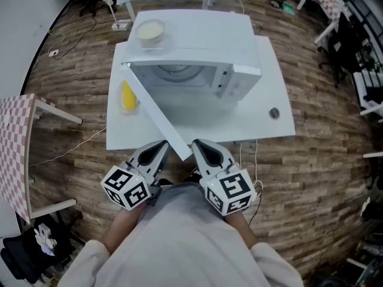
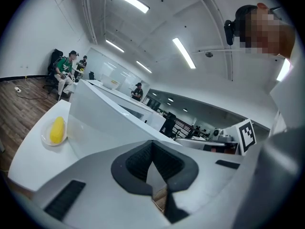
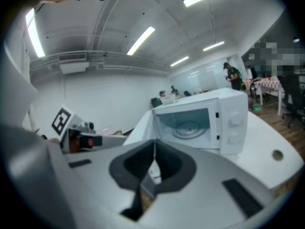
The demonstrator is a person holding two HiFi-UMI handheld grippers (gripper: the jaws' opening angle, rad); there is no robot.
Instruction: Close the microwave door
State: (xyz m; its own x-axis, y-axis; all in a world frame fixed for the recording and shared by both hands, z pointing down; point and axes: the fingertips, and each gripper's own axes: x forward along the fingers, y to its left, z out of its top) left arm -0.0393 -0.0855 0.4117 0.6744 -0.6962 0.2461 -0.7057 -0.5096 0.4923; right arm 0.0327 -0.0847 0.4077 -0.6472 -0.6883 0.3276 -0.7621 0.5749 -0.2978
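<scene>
A white microwave (image 1: 197, 52) (image 3: 224, 123) stands on a white table (image 1: 263, 124). Its door (image 1: 157, 113) (image 2: 109, 113) hangs wide open, swung out toward me past the table's front edge. The cavity with a glass turntable (image 3: 187, 128) shows empty. My left gripper (image 1: 160, 149) (image 2: 152, 159) is shut and empty, just left of the door's free end. My right gripper (image 1: 202, 149) (image 3: 153, 162) is also shut and empty, just right of that end. Neither touches the door as far as I can see.
A corn cob on a small plate (image 1: 127, 96) (image 2: 56, 130) lies on the table left of the door. A bowl (image 1: 149, 31) rests on top of the microwave. A small round object (image 1: 274, 113) sits at the table's right. A checkered table (image 1: 15, 154) stands to the left.
</scene>
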